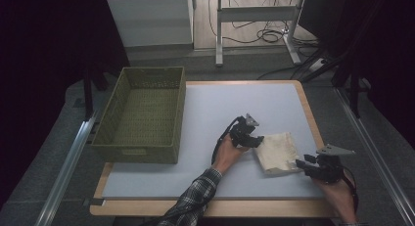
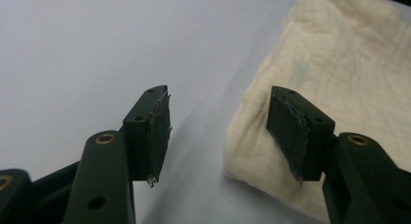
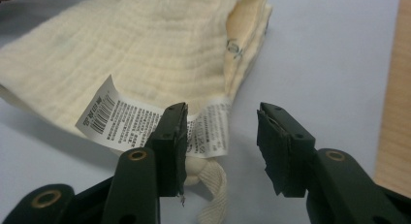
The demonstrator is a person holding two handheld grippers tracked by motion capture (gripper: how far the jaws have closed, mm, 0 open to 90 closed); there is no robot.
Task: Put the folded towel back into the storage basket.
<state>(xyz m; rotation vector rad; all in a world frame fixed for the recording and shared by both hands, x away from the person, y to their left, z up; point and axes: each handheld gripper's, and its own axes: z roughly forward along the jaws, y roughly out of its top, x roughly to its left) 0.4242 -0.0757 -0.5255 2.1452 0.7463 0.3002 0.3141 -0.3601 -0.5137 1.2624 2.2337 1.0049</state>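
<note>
Folded cream cloth (image 1: 278,152) lies flat on the table mat (image 1: 215,108); left gripper (image 2: 218,132) and right gripper (image 3: 222,136) flank opposite edges, jaws apart, apparently poised to grasp it.

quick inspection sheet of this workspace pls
surface: pale mat on a wood-edged table
job's things: folded cream cloth with white label, lying flat; green basket, nothing seen inside
clutter: nothing seen
grippers: left gripper open, at the cloth's edge; right gripper open, at the label corner, nothing held
cables: loose loops on the floor; one trailing from each gripper
surroundings: desk legs, dark curtains, side rails
</note>
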